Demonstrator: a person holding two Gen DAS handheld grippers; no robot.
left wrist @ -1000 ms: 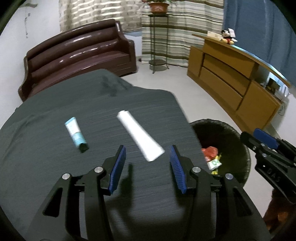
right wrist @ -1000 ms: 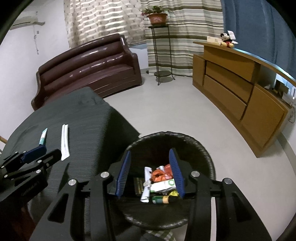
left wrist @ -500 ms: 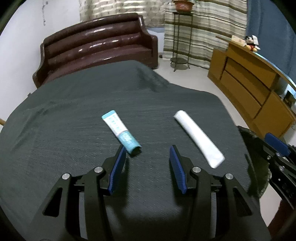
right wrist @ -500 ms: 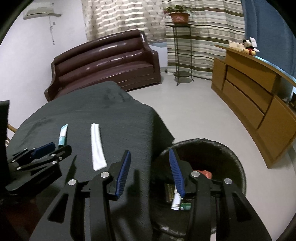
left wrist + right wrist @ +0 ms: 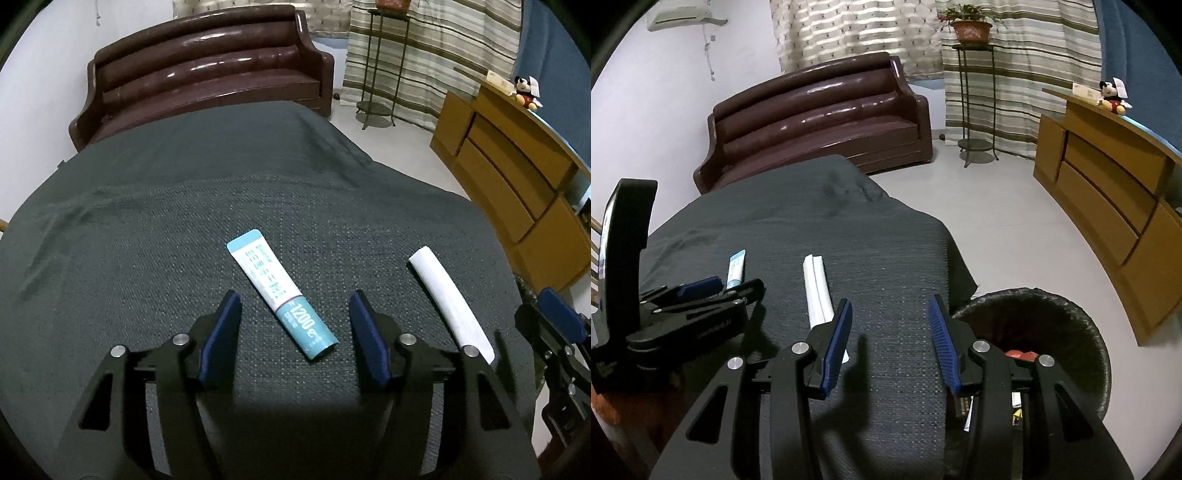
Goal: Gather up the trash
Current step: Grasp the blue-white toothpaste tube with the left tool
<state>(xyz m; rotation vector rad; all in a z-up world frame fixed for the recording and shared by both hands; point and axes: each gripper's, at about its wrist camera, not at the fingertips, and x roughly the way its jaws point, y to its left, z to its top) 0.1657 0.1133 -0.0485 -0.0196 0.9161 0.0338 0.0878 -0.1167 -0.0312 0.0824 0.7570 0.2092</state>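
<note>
A teal and white tube (image 5: 280, 297) lies on the dark cloth-covered table (image 5: 184, 229), its capped end between the tips of my left gripper (image 5: 293, 304). That gripper's jaws are opening and touch nothing. A white paper roll (image 5: 448, 299) lies to the tube's right. In the right wrist view the roll (image 5: 817, 288) runs under the left fingertip of my right gripper (image 5: 890, 304), which hangs open and empty over the table's right part. The left gripper (image 5: 713, 288) shows there beside the tube (image 5: 735, 267). A black bin (image 5: 1071, 325) with trash stands off the table's right edge.
A brown sofa (image 5: 207, 74) stands behind the table. A wooden cabinet (image 5: 517, 184) with a plush toy (image 5: 526, 92) lines the right wall, and a metal plant stand (image 5: 975, 110) stands by the striped curtains. Pale floor lies between table and cabinet.
Both grippers swung left, from over the bin and roll toward the table. The tube now sits between the left fingertips, whose jaws have spread wider. The right gripper left the bin, still open.
</note>
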